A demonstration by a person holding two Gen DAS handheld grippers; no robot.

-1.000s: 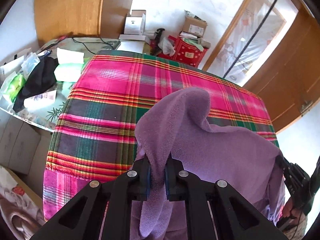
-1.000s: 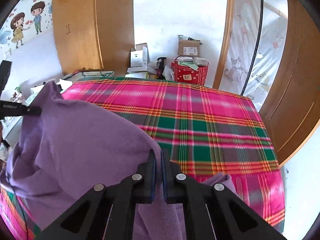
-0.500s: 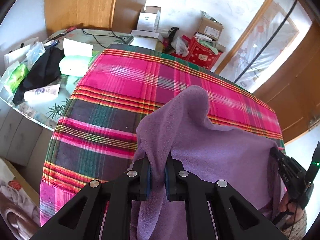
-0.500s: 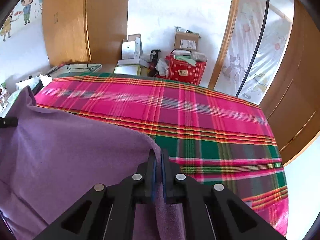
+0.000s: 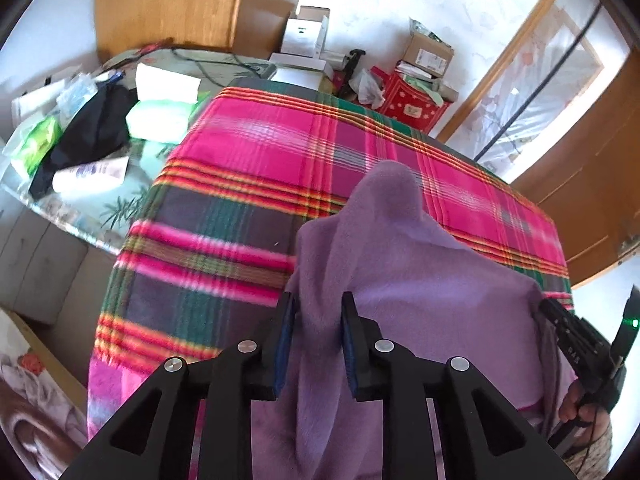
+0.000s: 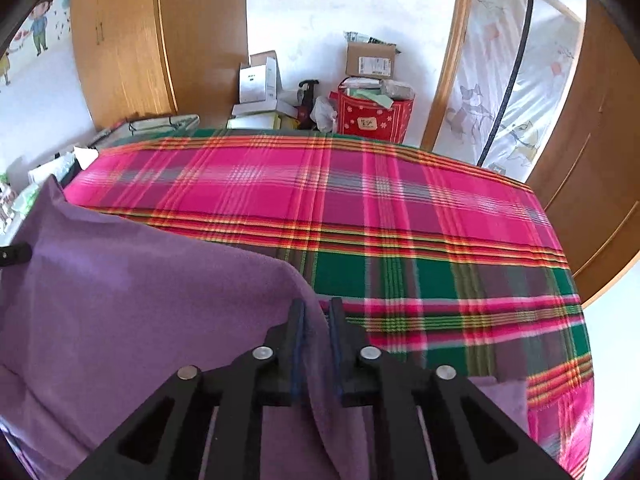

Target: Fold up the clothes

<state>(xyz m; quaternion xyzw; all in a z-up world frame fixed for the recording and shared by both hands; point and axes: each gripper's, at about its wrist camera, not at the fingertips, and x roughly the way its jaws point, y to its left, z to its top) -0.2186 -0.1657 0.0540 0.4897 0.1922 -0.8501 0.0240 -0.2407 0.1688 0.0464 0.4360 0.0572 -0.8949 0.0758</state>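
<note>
Left gripper point(image 5: 315, 320) jaws parted — purple garment point(image 5: 420, 288) draped between, over plaid blanket point(image 5: 256, 168). Right gripper point(image 6: 317, 322) slightly parted, garment fold between — grip unclear.

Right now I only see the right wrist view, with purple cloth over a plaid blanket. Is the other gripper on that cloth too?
Observer: Yes, the purple cloth hangs between the left gripper's fingers, which stand apart.
Operator: What lies beside the plaid blanket?
Observer: A side table with a black garment and a white tube.
Operator: Who holds the right gripper?
Observer: A hand, near a lit green light.
</note>
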